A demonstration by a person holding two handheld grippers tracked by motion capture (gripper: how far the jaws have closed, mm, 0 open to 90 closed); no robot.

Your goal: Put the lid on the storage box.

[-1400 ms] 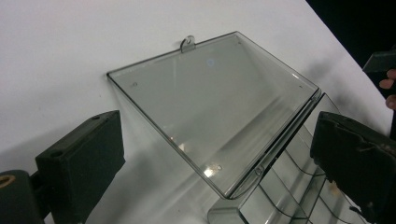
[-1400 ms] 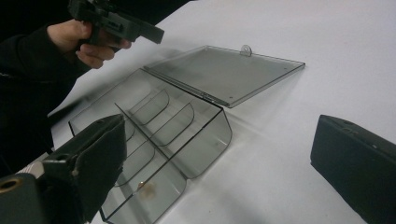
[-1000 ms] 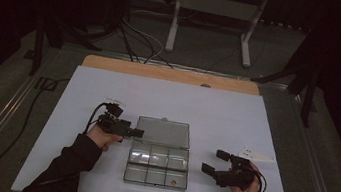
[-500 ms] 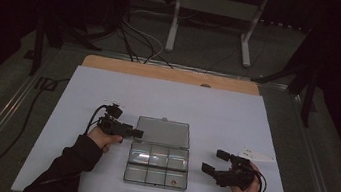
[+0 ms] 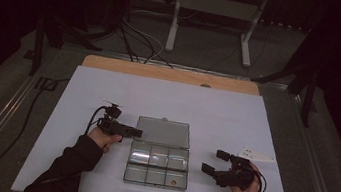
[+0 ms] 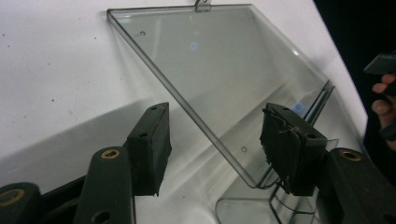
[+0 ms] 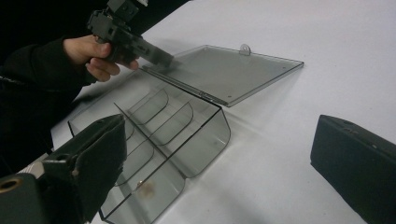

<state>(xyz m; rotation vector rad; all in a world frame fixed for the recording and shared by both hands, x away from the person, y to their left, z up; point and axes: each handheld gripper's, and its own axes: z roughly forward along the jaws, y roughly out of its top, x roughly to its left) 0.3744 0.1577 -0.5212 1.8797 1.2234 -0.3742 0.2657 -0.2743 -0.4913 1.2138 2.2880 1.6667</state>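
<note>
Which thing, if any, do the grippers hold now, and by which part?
Nothing is held. The left gripper has been closing with the lid's side edge between its pads, which do not yet press on it. The right gripper is open over the table.

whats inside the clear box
The box lies open, lid flat behind it. One small brownish thing sits in a front compartment; the others look empty. What it is, too small to tell.
</note>
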